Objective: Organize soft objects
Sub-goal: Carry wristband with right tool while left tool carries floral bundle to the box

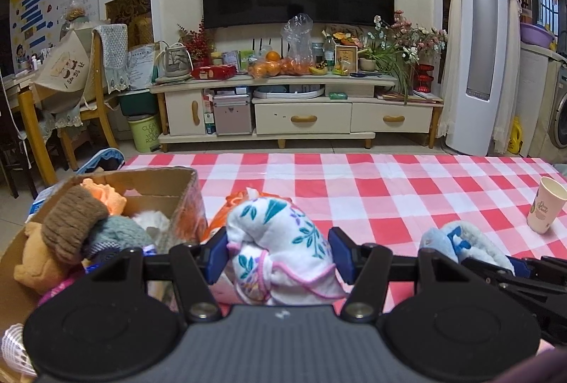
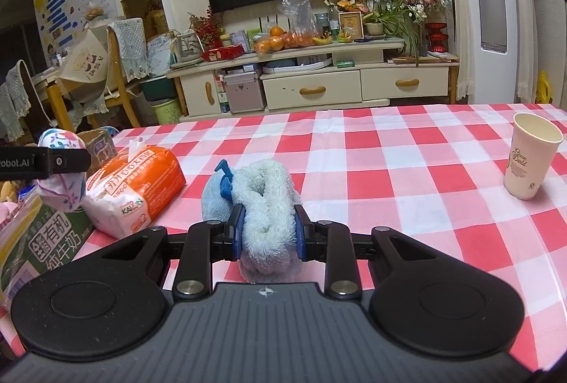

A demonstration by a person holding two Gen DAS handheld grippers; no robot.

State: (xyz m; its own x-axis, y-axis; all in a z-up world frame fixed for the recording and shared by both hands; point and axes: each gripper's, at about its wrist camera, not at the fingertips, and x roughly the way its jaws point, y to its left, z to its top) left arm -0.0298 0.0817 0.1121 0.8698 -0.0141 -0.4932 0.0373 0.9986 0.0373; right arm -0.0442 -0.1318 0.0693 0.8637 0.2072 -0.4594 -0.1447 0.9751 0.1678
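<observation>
Hiding the floral cloth [image 1: 280,241] base, left gripper [image 1: 280,253] fingers clamp it

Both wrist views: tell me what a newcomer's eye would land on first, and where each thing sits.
The red-and-white checked tablecloth fills both views. The left gripper clamps a white floral-print cloth bundle beside an open cardboard box stuffed with plush toys, while the right gripper squeezes a fluffy pale-blue towel roll. A cream paper cup stands far right.
</observation>
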